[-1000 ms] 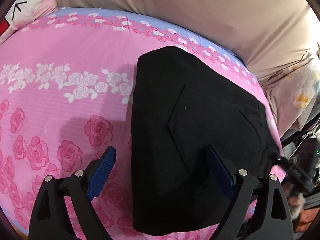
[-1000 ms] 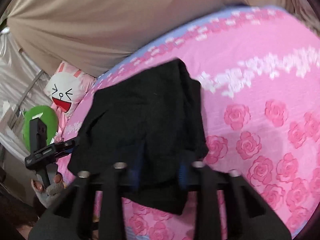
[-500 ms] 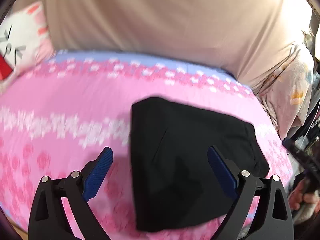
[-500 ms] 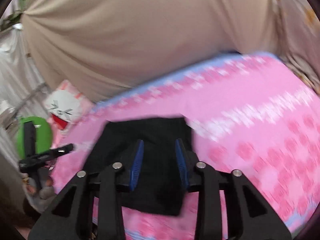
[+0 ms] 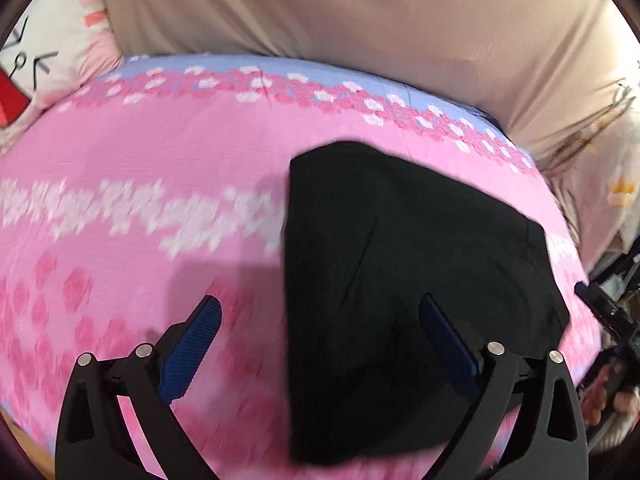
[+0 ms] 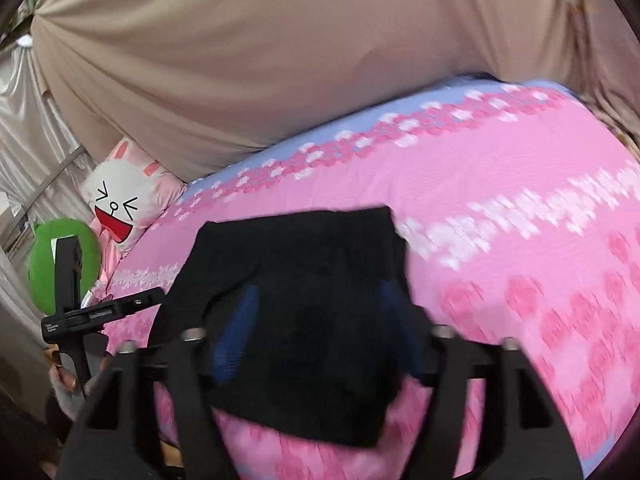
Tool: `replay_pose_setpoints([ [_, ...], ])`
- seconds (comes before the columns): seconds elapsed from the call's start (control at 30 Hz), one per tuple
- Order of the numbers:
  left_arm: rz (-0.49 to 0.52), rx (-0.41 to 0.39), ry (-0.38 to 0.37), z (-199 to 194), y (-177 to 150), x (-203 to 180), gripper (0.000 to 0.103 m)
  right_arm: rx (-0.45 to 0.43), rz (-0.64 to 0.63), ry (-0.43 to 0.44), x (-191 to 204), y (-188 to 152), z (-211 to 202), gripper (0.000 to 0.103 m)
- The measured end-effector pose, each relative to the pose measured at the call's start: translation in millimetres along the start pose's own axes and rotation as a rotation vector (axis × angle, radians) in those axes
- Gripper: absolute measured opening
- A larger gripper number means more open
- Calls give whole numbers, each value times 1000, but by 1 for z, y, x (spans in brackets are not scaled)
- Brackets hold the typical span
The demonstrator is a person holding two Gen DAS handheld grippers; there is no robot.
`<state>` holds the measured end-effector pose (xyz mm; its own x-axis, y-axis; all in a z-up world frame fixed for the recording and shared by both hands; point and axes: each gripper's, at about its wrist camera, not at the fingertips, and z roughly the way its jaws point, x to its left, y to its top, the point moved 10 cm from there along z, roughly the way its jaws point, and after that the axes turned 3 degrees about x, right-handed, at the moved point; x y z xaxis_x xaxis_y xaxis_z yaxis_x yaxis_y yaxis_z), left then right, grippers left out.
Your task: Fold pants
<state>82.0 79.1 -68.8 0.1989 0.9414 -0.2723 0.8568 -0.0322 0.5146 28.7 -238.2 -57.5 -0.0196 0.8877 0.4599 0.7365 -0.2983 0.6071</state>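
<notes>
The black pants (image 5: 400, 264) lie folded into a compact, roughly 4-sided bundle on the bed (image 5: 140, 168), which wears a pink rose-print sheet with a band of white flowers and a lilac strip along its far edge. In the left wrist view the bundle fills the centre and lower right of the frame; in the right wrist view it sits at lower centre (image 6: 304, 288), its near edge hanging towards the bottom of the frame.

The left gripper (image 5: 320, 320) has its 2 blue fingers (image 5: 192, 344) spread wide and has just been opening further — one finger is seen over bare pink sheet at lower left, the other over the black cloth at lower right, neither pinching anything. The right gripper (image 6: 316, 320) has just been opening too; its fingers are parted, blurred, with the pants seen between them, and the pads do not appear to press on the cloth.

A cartoon rabbit pillow (image 6: 120, 200) rests at the left edge of the right wrist view, upper left in the other. A tan curtain (image 5: 360, 20) fills the top of both views. A green round thing (image 6: 44, 264) shows at the far left, partly hidden.
</notes>
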Motion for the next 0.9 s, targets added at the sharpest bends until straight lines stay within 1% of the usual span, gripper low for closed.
replay_pose_setpoints([
  [0.07,-25,52,-51,0,-23,5,98,54,66,8,-17,-22,-5,72],
  [0.1,-43,82,-92,3,-37,5,98,93,114,31,-21,-34,-5,72],
  [0.13,-66,111,-134,6,-49,7,98,125,158,67,-25,-44,-2,72],
  [0.2,-110,141,-203,13,-59,8,98,171,219,160,-27,-63,0,72],
  [0.23,-127,122,-236,11,-59,9,98,190,237,202,-26,-69,3,73],
  [0.27,-135,121,-277,10,-59,7,98,202,246,230,-23,-73,4,74],
  [0.3,-145,133,-340,10,-59,2,98,219,261,275,-18,-79,9,75],
  [0.33,-168,138,-405,11,-58,-2,98,215,260,303,-14,-79,12,75],
  [0.37,-184,135,-437,13,-55,-2,98,208,248,317,-9,-77,13,78],
  [0.43,-197,134,-489,17,-49,-6,98,200,244,350,-2,-72,15,92],
  [0.53,-219,149,-575,23,-38,-16,98,192,250,372,2,-62,23,95],
  [0.57,-212,154,-578,26,-36,-21,98,189,253,374,1,-60,27,95],
  [0.63,-180,160,-543,33,-30,-33,98,173,267,383,1,-51,35,94],
  [0.7,-155,160,-515,39,-24,-42,98,180,282,388,2,-44,46,94],
  [0.8,-168,165,-521,43,-18,-42,98,184,292,387,4,-37,57,95],
  [0.9,-191,174,-549,49,-11,-44,98,193,320,386,1,-31,64,95],
])
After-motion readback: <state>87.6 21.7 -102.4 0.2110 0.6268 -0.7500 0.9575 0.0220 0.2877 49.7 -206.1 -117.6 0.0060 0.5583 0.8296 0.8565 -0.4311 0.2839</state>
